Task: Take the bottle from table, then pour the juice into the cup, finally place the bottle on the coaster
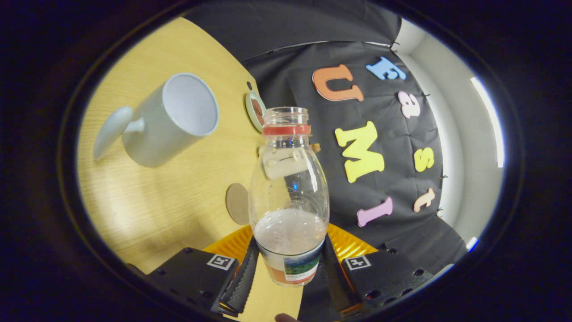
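A: Starting with the largest item, we see the wooden table, which appears rotated in the gripper view. We use the bottle as our reference landmark.

B: Confirmed. We see the bottle just ahead of the gripper, with its lower body between the two fingers. Both fingers press on its sides, so we record the gripper as clamped on the bottle.

A: Bottle condition: clear, uncapped, with a red ring below the open mouth. We see pale liquid collected in the lower part, above a printed label.

B: Next in size, the cup. We see it on the table, well apart from the bottle, on the side of the table surface. It is a pale mug; its open mouth faces toward the bottle and its handle points away from it. We see no liquid inside.

A: Next, the coaster. We see a round tan disc lying flat on the table, just beside the bottle's body and partly hidden by it.

B: Smallest, a small round object near the bottle's mouth, at the table edge. We cannot tell what it is.
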`<state>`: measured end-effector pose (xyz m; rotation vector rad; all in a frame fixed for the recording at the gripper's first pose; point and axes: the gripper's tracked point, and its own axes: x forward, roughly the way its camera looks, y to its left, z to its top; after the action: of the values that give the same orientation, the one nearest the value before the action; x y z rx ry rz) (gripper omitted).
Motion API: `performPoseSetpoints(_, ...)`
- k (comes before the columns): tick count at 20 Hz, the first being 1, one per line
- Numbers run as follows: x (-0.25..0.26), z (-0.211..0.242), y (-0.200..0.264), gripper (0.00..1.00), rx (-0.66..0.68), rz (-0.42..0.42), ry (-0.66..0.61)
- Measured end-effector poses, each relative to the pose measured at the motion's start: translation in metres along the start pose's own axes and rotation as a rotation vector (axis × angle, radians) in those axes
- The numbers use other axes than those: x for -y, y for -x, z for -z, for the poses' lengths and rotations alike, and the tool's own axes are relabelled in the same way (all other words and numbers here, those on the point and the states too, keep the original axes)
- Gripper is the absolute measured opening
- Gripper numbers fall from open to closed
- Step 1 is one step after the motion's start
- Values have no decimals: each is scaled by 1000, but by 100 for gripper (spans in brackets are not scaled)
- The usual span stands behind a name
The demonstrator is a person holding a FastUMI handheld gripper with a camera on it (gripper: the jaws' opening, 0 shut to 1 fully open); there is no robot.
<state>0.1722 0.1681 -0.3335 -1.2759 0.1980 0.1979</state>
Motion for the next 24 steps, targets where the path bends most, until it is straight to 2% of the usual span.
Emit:
performPoseSetpoints(5,0,3,9,75,1,31,102)
performPoseSetpoints(24,16,-13,18,74,10,69,346)
